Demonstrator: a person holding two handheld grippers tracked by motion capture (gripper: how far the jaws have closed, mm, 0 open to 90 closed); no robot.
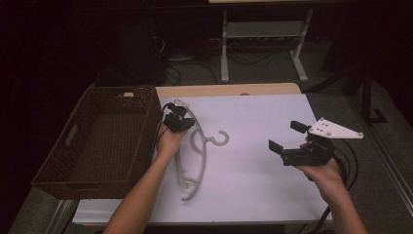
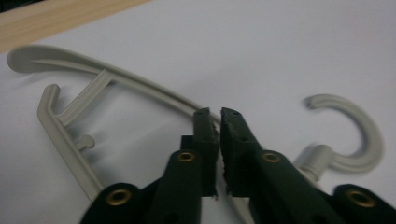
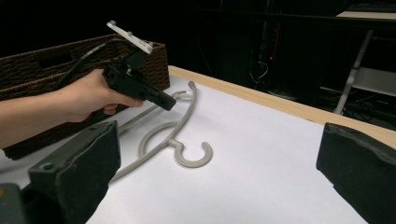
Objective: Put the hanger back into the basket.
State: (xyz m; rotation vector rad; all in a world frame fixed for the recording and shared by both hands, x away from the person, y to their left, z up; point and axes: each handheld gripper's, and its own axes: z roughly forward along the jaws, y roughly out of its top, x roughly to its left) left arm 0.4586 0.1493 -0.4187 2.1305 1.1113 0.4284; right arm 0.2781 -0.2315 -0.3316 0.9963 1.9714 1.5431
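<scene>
left gripper point(image 1: 179, 122) left of centre in high view, jaws together, clamped on upper arm of grey hanger point(image 1: 199, 148), likely to lift it. in left gripper view, thin arm runs into closed jaws. hanger lies flat on white bench point(image 1: 263, 185), hook toward centre, just right of wicker basket point(image 1: 104, 141), probable drop spot. right gripper point(image 1: 288, 137) at right of frame, jaws wide apart, holding nothing, well clear of hanger, seemingly waiting.
</scene>
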